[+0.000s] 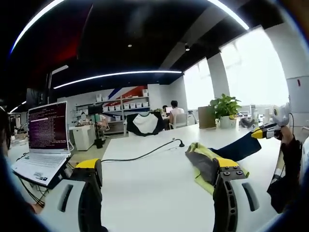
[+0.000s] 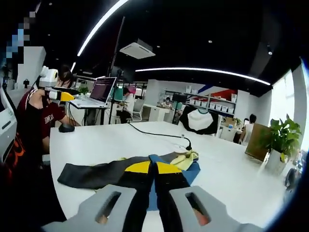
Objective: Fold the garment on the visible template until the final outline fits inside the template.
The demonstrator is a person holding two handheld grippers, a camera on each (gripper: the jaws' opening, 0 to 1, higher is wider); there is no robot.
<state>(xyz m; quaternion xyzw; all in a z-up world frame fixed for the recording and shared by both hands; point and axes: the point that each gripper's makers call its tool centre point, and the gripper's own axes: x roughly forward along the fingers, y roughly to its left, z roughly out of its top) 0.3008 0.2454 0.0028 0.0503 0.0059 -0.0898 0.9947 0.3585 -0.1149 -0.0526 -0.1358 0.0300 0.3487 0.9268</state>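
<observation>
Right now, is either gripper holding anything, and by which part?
The right gripper is shut on the garment, pinching a blue part near its middle. The left gripper is open and holds nothing.

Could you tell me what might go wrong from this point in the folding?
The right gripper is shut on the garment, lifted off the table, while the rest lies bunched, so pulling may drag rather than fold it. The black cable lies near the garment and could snag. The open left gripper holds nothing.
</observation>
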